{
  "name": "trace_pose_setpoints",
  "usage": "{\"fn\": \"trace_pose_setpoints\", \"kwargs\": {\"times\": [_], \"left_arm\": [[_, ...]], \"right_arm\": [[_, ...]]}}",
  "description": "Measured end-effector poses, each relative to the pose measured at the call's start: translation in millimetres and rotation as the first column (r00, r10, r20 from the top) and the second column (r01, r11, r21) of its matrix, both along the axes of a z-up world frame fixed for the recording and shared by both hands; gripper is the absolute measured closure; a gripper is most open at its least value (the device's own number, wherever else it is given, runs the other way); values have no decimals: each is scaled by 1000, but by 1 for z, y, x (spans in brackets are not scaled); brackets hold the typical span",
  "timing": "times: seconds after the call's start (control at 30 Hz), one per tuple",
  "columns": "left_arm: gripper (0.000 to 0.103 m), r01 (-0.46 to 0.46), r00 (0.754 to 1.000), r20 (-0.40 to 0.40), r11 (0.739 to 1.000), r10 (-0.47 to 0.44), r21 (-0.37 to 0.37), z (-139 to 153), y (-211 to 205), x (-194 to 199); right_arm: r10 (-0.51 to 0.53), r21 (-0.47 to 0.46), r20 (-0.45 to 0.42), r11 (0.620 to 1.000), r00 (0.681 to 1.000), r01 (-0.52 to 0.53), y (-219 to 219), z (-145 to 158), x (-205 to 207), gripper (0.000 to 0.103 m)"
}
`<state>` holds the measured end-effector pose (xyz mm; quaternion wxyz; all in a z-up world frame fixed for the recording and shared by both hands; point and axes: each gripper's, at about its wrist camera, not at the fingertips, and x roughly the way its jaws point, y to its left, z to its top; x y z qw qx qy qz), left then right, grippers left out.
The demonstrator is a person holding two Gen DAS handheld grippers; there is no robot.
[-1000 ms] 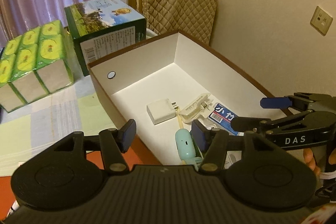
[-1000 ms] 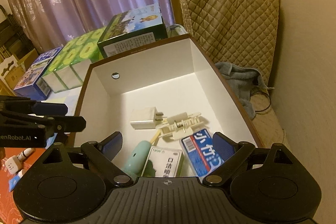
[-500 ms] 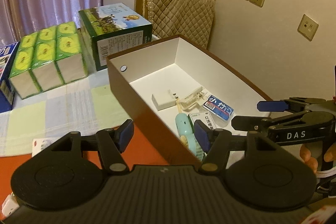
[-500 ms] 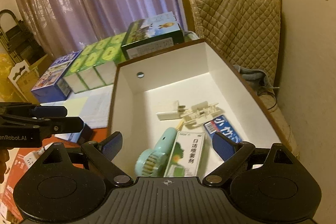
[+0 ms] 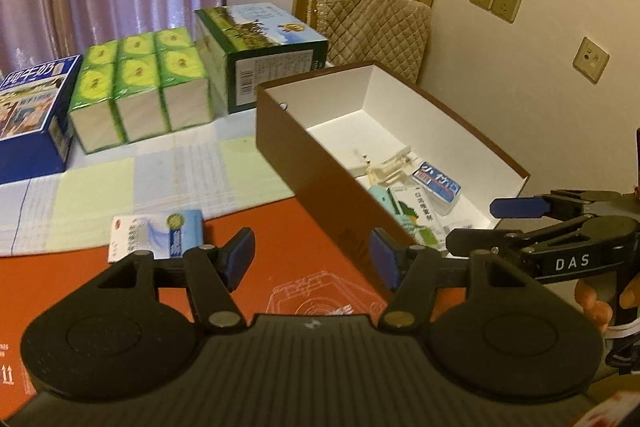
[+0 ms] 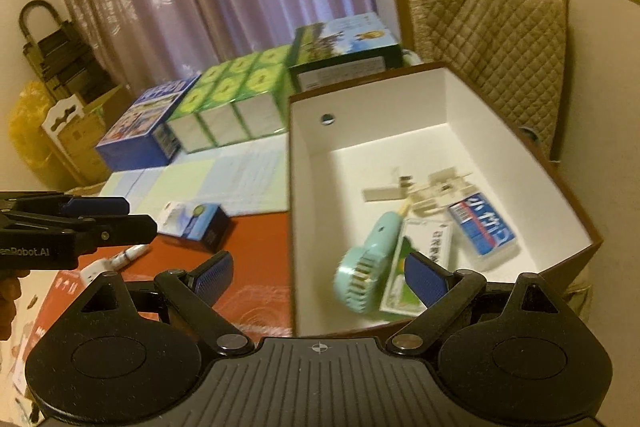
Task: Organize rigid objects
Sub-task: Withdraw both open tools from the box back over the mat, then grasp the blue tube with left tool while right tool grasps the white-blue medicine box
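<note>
Nearest, left gripper [image 5: 312,259] above the red mat [image 5: 280,223]: fingers spread, just opened a little wider, nothing between them. Right gripper [image 6: 318,279] at the near end of the box [image 6: 312,227]: fingers spread wide, also empty.

Then, inside the box, lying loose on the white bottom: fan [image 6: 368,259], green carton [image 6: 430,239] touching it, blue packet [image 6: 482,227] just beside, and behind these some white plastic parts [image 6: 436,187]. Far half of the box bare. So, judged as partly done.

Not yet in, on the mat to the left of the box: small carton [image 5: 160,235], and closer to the left gripper a white tube [image 6: 128,253]. Probably next to be picked and put in.

Farther back, on the cloth, tissue packs [image 5: 140,87] and two big cartons in a row; seemingly too large for the box, so likely not part of the job.
</note>
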<state>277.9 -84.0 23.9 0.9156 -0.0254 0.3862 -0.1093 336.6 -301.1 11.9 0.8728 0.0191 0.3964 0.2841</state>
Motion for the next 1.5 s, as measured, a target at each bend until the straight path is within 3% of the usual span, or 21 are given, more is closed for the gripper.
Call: {"fn": "trace_pose_setpoints", "kwargs": {"times": [0.27,0.7,1.2,1.5], "left_arm": [[44,-30,998,-50,1000,30,-1,-16,28,-24],[44,-156,981,-113,988,155,-3,-41,88,-60],[44,-292,944,-156,956,291,20,-64,154,-98],[44,-307,936,-158,949,314,66,-81,178,-105]], "right_arm": [[80,-12,-46,997,996,-81,37,-14,-21,13],[189,-47,-132,979,973,-196,98,-49,-42,13],[253,-79,-174,960,952,-269,152,-71,-48,13],[260,-90,-204,955,944,-283,177,-87,-48,13]]}}
